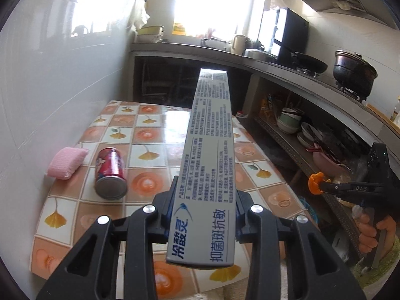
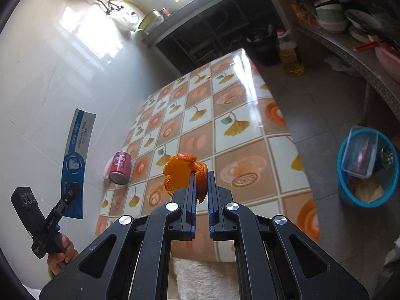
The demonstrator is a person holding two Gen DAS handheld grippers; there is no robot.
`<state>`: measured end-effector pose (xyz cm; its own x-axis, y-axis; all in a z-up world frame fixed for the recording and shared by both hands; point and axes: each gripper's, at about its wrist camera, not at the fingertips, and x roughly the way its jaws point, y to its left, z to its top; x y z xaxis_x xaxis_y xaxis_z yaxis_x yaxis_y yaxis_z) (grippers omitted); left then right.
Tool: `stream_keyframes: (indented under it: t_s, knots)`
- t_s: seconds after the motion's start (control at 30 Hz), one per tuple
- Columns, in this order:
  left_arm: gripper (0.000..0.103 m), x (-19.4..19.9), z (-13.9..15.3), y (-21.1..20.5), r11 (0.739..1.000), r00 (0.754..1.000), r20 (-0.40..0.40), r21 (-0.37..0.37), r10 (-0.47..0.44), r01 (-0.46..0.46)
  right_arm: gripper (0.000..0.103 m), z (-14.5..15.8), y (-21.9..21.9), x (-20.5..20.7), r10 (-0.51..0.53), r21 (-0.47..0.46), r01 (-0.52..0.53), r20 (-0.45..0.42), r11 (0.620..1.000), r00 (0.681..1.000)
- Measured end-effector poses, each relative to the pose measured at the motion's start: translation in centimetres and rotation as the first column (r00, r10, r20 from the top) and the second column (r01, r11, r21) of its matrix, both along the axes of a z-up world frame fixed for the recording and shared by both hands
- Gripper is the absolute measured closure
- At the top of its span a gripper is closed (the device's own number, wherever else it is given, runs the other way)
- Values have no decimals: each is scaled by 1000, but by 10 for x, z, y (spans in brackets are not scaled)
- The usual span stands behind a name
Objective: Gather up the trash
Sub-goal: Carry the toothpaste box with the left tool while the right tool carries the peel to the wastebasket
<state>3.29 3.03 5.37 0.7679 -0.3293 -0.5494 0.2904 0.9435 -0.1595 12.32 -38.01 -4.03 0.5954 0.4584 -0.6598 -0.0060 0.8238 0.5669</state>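
Keep left gripper (image 1: 203, 200) clamped on toothpaste box (image 1: 210, 155), right gripper (image 2: 201, 185) on orange peel (image 2: 183, 172); carry both level from above bench (image 2: 250, 135) to blue bin (image 2: 346, 195) right of it.

The toothpaste box (image 1: 208, 165) covers a strip of the table (image 1: 140, 135) from its near edge to its far edge, and the box's sides are hidden where the left gripper (image 1: 206, 210) clamps them. The table's near right corner lies behind the gripper body. The person's right hand (image 1: 372, 232) is partly hidden by its handle. Contents of the blue basket (image 2: 367, 167) are indistinct. The pink sponge (image 2: 108, 168) is mostly behind the red can (image 2: 121, 168).
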Motion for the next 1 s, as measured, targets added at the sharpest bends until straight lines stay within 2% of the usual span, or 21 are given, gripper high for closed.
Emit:
stream_keyframes:
  t_s: [0.23,0.43,0.57,0.73,0.87,1.0]
  knots:
    - [69,13,2,-72,986,986,-12,8,-164,164,97,-11,-58,-33,-134,6,134,-24,991,991]
    - [69,21,-4,-133,949,947,-69,-4,-315,315,97,-24,-108,-61,-267,10,268,-50,963,962]
    - [69,32,-18,-176,907,893,-165,-40,-419,419,97,-32,-148,-86,-380,-15,380,-61,925,923]
    - [69,48,-37,-242,859,822,-271,-46,-502,510,97,-56,-187,-105,-478,-32,477,-115,878,871]
    - [69,61,-57,-297,816,742,-370,-88,-560,571,97,-81,-204,-108,-526,-56,525,-165,849,834]
    - [69,70,-86,-354,772,648,-476,-114,-595,625,97,-114,-222,-111,-565,-48,571,-233,820,792]
